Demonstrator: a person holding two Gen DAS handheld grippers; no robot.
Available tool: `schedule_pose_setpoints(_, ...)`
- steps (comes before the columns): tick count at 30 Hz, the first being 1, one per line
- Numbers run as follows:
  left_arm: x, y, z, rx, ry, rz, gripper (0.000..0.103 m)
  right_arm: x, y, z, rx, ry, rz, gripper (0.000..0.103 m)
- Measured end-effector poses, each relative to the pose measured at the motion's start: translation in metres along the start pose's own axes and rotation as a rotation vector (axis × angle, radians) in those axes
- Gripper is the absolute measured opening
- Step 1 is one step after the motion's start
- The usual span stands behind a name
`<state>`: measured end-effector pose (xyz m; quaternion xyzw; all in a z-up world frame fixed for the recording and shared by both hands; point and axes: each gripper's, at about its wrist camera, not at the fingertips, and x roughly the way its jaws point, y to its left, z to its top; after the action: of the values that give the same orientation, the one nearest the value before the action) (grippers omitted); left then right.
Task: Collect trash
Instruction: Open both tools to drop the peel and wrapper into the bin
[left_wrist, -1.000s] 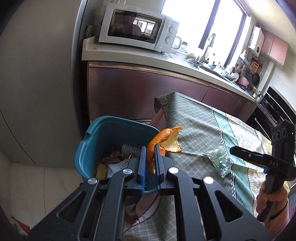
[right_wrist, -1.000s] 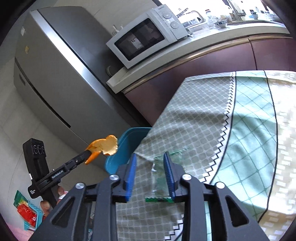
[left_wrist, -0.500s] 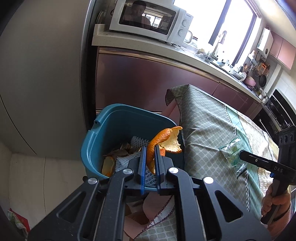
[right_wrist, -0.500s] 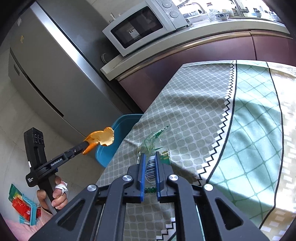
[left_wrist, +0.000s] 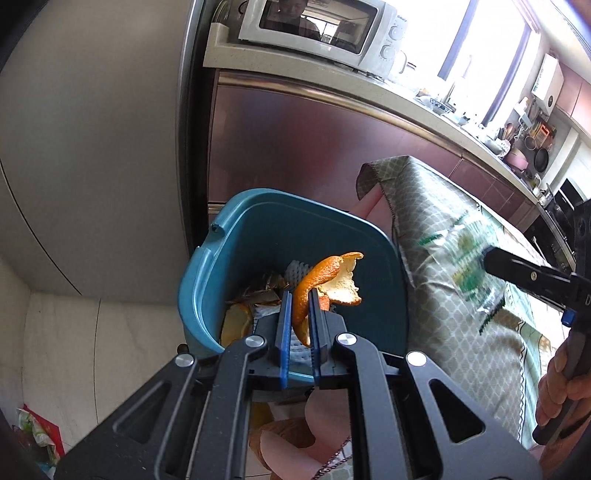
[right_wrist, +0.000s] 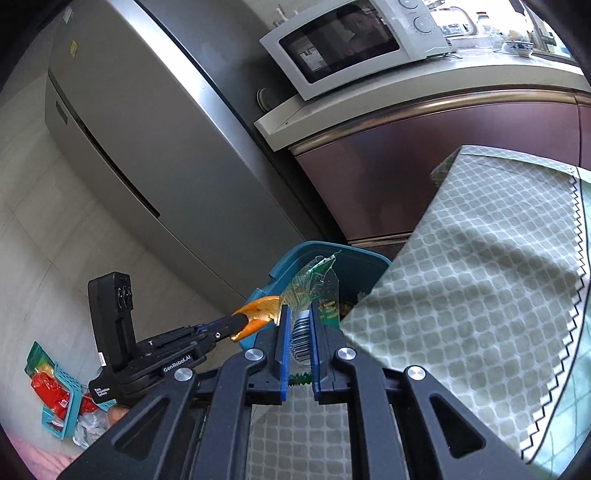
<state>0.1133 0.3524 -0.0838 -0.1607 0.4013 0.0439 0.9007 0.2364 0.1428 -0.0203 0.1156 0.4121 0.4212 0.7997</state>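
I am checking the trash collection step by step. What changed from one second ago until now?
The right gripper closed its jaws on the clear plastic wrapper, lifted it off the tablecloth and carried it toward the teal bin. The left gripper came nearer over the bin. Unchanged: the left jaws hold the orange peel, not yet dropped.

Two tongs (left_wrist: 297, 295), one orange peel (left_wrist: 332, 275), one plastic wrapper (right_wrist: 314, 291), one blue bin (left_wrist: 229, 258), one microwave (left_wrist: 317, 27)
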Motion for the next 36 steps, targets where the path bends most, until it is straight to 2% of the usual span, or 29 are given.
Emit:
schedule_pose_setpoints(6,0.018,0.005,-0.001,-0.003,0.032,0.012,0.009,0.041,0.003,0.011,0.007,0.063,-0.005,0.009)
schedule_pose_setpoints(11,0.038,0.008,-0.002,-0.017,0.065,0.003,0.010,0.070,0.000,0.013,0.023,0.116,-0.039,0.013)
schedule_pose_setpoints(13,0.046,0.009,-0.002,-0.022,0.075,0.003,0.013,0.076,-0.002,0.013,0.041,0.134,-0.042,0.014)
schedule_pose_setpoints(14,0.049,0.008,-0.002,-0.024,0.078,0.001,0.013,0.076,-0.003,0.014,0.044,0.129,-0.044,0.018)
schedule_pose_setpoints(17,0.053,0.009,-0.004,-0.022,0.085,-0.020,0.022,0.071,-0.004,0.014,0.041,0.114,-0.047,0.024)
schedule_pose_setpoints(20,0.056,0.005,-0.005,-0.010,0.083,-0.019,0.025,0.066,-0.008,0.010,0.054,0.107,-0.040,0.025)
schedule_pose_setpoints(23,0.050,-0.001,-0.006,0.004,0.062,-0.026,0.031,0.058,-0.009,0.007,0.055,0.094,-0.029,0.031)
schedule_pose_setpoints(28,0.025,-0.013,-0.010,0.041,-0.003,-0.043,0.048,0.036,-0.006,-0.003,0.040,0.059,-0.019,0.039)
schedule_pose_setpoints(30,0.012,-0.021,-0.010,0.060,-0.034,-0.054,0.051,0.024,-0.003,-0.007,0.029,0.033,-0.022,0.043)
schedule_pose_setpoints(34,-0.015,-0.036,-0.013,0.105,-0.102,-0.068,0.062,-0.008,0.002,-0.019,-0.011,-0.036,-0.062,0.056)
schedule_pose_setpoints(36,-0.027,-0.046,-0.016,0.126,-0.135,-0.072,0.074,-0.022,0.006,-0.027,-0.031,-0.076,-0.103,0.062)
